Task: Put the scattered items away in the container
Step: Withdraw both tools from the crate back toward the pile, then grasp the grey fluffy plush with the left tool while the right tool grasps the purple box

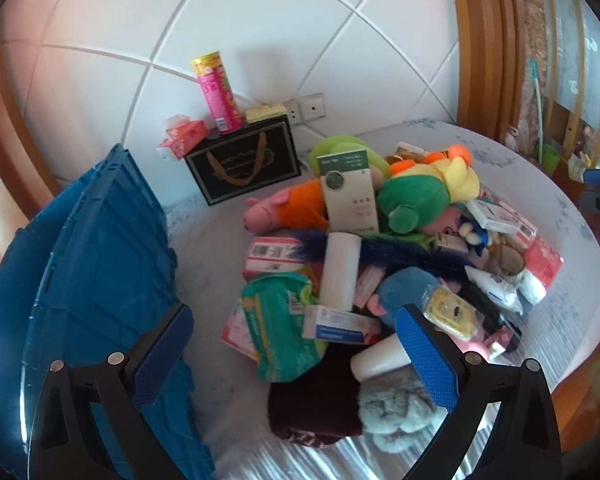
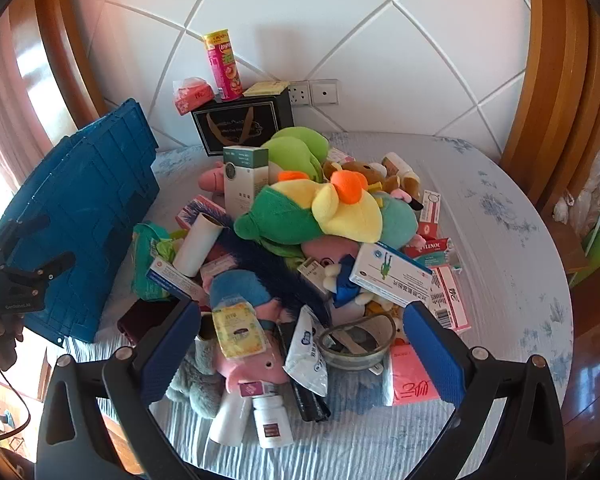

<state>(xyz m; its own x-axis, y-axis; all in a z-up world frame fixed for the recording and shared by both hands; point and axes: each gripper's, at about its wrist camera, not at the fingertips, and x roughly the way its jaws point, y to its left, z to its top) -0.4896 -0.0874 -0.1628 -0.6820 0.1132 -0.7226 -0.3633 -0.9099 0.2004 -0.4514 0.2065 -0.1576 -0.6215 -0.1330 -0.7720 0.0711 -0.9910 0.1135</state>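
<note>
While the left hand-held gripper hovered above the near edge of the heap, its blue pads stood wide apart with nothing between them. From the left wrist view, the blue container sat at the left side of the bed, tipped up so that its ribbed wall faced the camera; its opening could not be seen. A white roll lay on top of boxes, and a green wipes pack rested near the pile's left fringe, with a maroon cloth directly below the jaws.

From the right wrist view, the right hand-held gripper was likewise spread fully open and empty, poised over a pink plush pig carrying a yellow packet. A white pill bottle lay close to the bed's front edge, and a yellow and green plush crowned the pile.

Trouble seemed likely from the stacking: pulling a buried piece could send the loose boxes and roll sliding, and the bottle might be knocked off the edge. The tilted container could also tip if bumped.
</note>
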